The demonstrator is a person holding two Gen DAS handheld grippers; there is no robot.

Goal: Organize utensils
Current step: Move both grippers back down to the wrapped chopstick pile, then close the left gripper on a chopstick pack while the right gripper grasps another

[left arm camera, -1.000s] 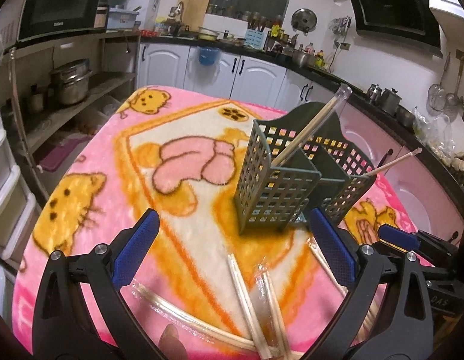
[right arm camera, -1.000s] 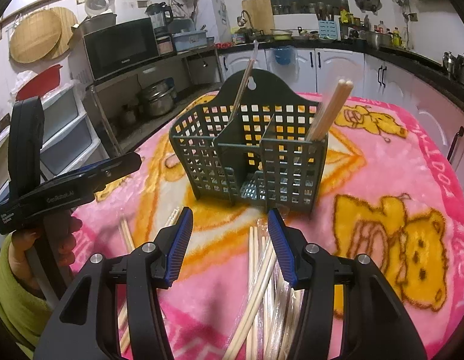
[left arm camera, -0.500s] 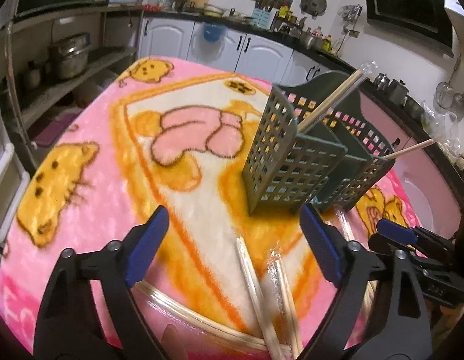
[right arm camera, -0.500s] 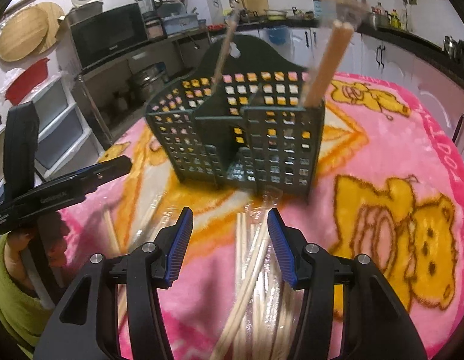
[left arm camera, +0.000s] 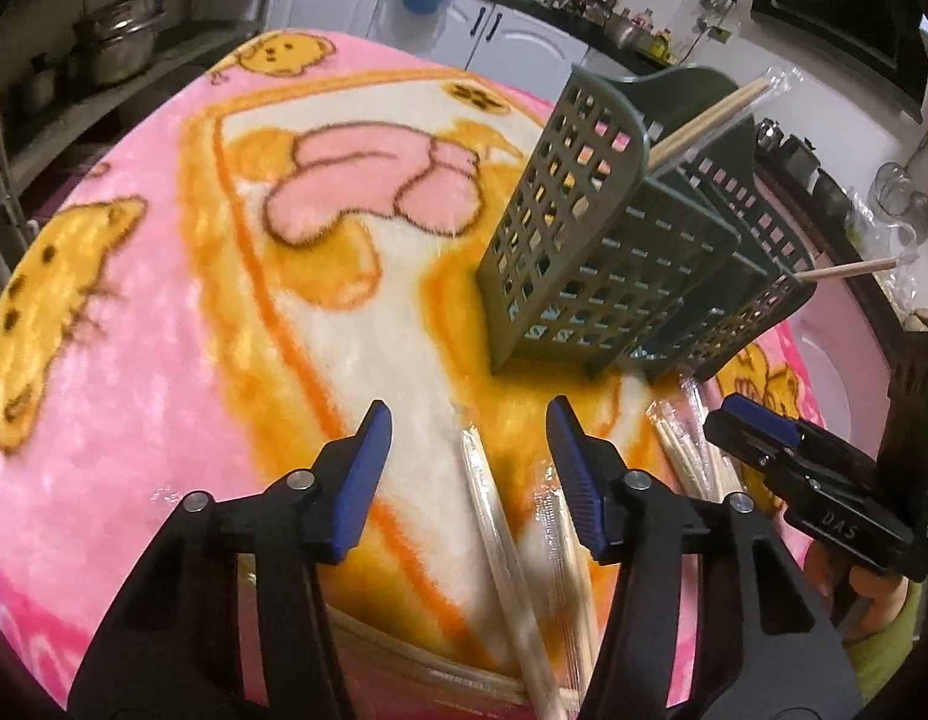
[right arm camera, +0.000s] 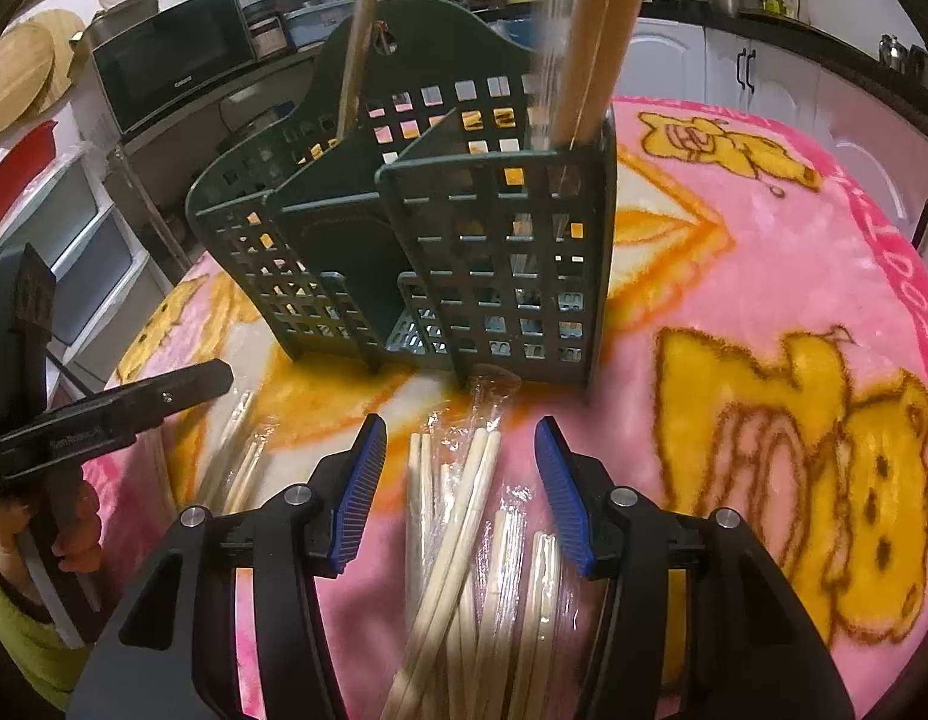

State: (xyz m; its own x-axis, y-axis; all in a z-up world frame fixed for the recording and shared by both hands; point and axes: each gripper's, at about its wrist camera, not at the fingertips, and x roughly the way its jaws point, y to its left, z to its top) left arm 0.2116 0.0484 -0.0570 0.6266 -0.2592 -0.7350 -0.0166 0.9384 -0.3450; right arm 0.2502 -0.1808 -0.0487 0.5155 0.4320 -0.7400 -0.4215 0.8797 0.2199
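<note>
A dark green slotted utensil holder (left arm camera: 583, 252) (right arm camera: 464, 252) stands on the pink blanket, with wrapped chopsticks (left arm camera: 703, 120) (right arm camera: 595, 30) leaning in its compartments. More chopsticks lie loose on the blanket in front of it. My left gripper (left arm camera: 469, 414) hangs low over one plastic-wrapped pair (left arm camera: 493, 516). Its jaws are closing, with the pair lying between them and the pads not touching it. My right gripper (right arm camera: 461, 426) stands open over a heap of several chopsticks (right arm camera: 464, 510), which run between its fingers without being pressed.
The pink cartoon blanket (left arm camera: 164, 330) covers the whole table. A further bundle of chopsticks (right arm camera: 242, 456) lies left of the heap, near the left gripper's body (right arm camera: 104, 414). Shelves with pots (left arm camera: 110, 48) and a microwave (right arm camera: 170, 66) stand beyond the table edge.
Both grippers have sunk toward the loose chopsticks and moved nearer the holder. The left jaws have narrowed from wide open. The right jaws keep the same gap.
</note>
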